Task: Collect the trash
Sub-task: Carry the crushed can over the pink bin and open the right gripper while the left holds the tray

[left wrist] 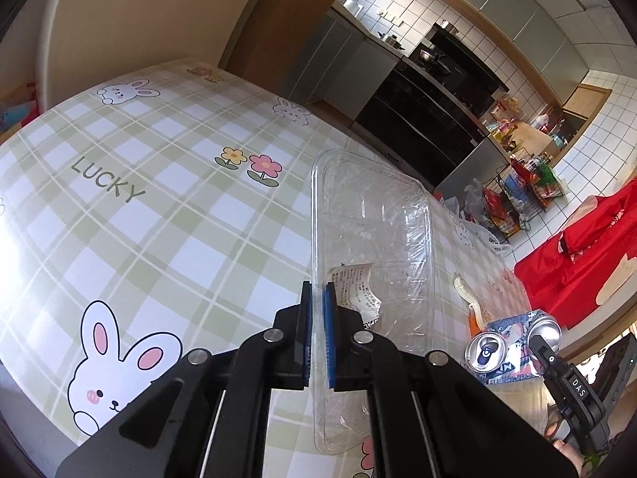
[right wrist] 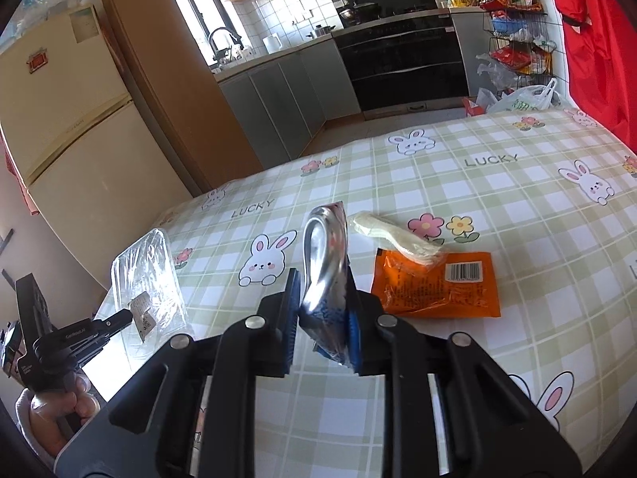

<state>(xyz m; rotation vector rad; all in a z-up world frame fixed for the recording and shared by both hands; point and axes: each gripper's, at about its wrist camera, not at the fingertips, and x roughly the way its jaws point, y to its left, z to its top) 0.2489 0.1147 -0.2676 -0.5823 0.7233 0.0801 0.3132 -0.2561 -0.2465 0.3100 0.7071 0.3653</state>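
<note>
**Both tongs loaded: tray on the left, crushed can on the right**

Left tongs (left wrist: 318, 330): clamped nearly shut on the side rim of a clear plastic tray (left wrist: 374, 223). Tray is carried edge-on, extending ahead of the pads, off the bench (left wrist: 159, 183). A torn paper label (left wrist: 358, 290) is stuck on the tray wall just right of the pads.

Right tongs (right wrist: 322, 318): closed to a narrow gap on a flattened drink can (right wrist: 324, 255), pinched between the blue pads (right wrist: 292, 310) and standing up ahead of them. Whether the can is clear of the bench cannot be told.

Left on the bench, ahead and right of the right tongs: an orange sachet (right wrist: 438, 286), with a pale wrapped utensil (right wrist: 394, 237) overlapping its far edge. A hand (right wrist: 59, 406) is seen gripping the left tool's handle.
</note>
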